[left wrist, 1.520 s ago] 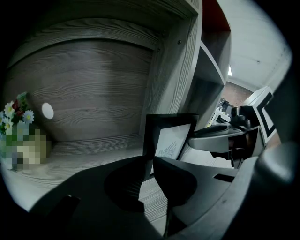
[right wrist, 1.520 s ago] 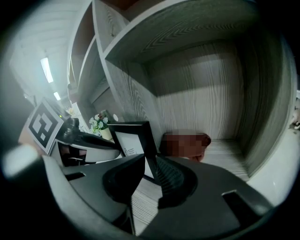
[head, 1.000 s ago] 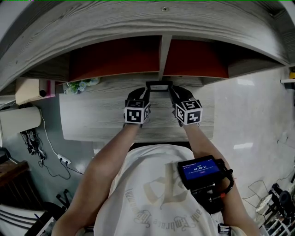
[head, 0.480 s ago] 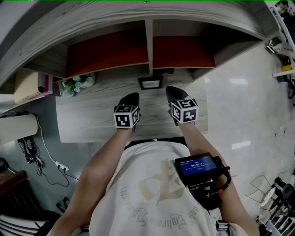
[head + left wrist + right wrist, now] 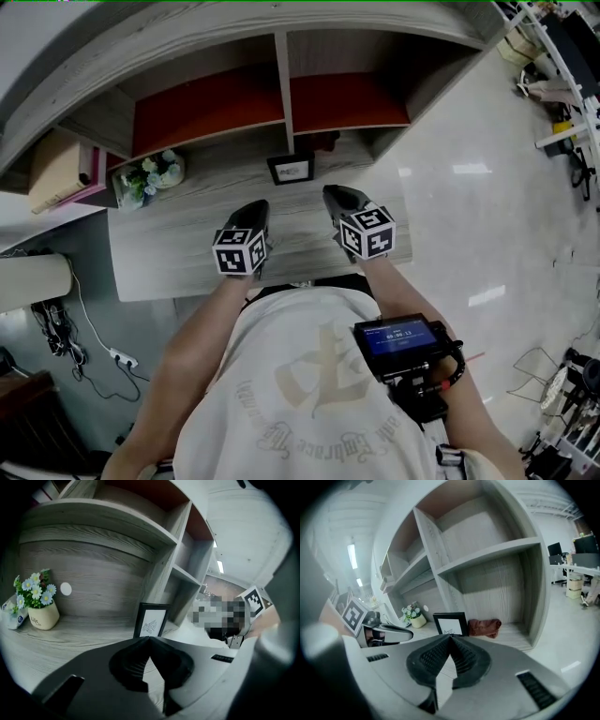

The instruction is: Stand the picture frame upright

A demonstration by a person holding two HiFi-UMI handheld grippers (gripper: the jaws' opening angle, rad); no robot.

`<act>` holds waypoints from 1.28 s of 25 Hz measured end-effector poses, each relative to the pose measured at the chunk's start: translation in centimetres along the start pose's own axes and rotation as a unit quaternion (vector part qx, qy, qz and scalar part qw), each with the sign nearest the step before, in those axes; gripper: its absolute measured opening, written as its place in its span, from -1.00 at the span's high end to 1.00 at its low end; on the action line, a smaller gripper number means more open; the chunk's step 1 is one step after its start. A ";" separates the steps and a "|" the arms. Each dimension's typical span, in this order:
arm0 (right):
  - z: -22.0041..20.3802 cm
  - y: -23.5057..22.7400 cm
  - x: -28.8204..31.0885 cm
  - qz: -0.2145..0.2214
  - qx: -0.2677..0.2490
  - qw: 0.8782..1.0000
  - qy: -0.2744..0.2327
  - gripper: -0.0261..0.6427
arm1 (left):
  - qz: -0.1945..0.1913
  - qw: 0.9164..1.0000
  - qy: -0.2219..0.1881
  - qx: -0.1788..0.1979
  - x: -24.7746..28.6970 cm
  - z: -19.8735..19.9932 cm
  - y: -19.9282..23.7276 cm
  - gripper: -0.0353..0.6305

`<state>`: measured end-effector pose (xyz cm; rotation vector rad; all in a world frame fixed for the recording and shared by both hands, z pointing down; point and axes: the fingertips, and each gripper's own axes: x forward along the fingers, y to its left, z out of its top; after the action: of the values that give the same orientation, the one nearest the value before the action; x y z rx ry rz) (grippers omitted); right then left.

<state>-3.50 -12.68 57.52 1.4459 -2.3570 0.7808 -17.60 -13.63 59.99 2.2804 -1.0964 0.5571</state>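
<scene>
Already upright: found the picture frame (image 5: 292, 169) standing on the tabletop (image 5: 169, 246) in the upper middle of the head view, just in front of the shelf unit (image 5: 281, 84) and below its vertical divider. Showed a dark border around a white sheet with a small drawing.

Held the left hand-held gripper (image 5: 254, 208) below and left of the picture frame, over the tabletop and well apart from it. Read its jaws in the left gripper view as pressed together at the tips (image 5: 149, 639), with nothing between them, and the picture frame (image 5: 151, 620) just above them in that view.

Held the right hand-held gripper (image 5: 334, 196) below and right of the picture frame, likewise clear of it. Saw its ribbed pads closed tip to tip (image 5: 451, 637) and empty, with the picture frame (image 5: 450, 623) beyond.

Noted a pot of small pale flowers (image 5: 150, 175) at the left end of the tabletop, well left of the picture frame, and a crumpled reddish-brown cloth (image 5: 484, 626) just right of the picture frame, lying in the shelf unit's lower right bay.

Wore a screen device (image 5: 403, 339) on the right forearm, lower right of the head view.
</scene>
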 end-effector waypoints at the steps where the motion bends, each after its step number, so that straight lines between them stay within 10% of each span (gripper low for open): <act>1: 0.1 0.3 -0.4 0.003 -0.001 1.000 -0.003 0.91 | -0.005 1.000 -0.003 0.003 -0.4 0.1 -0.1 0.85; 32: -1.5 5.4 -7.3 0.047 -0.025 0.998 -0.040 0.91 | -0.070 0.995 -0.070 0.001 -9.1 -0.2 -2.5 0.85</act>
<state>-4.92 -4.49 53.59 1.3797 -2.5024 0.6940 -20.95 -6.95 54.25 2.4067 -0.9904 0.3472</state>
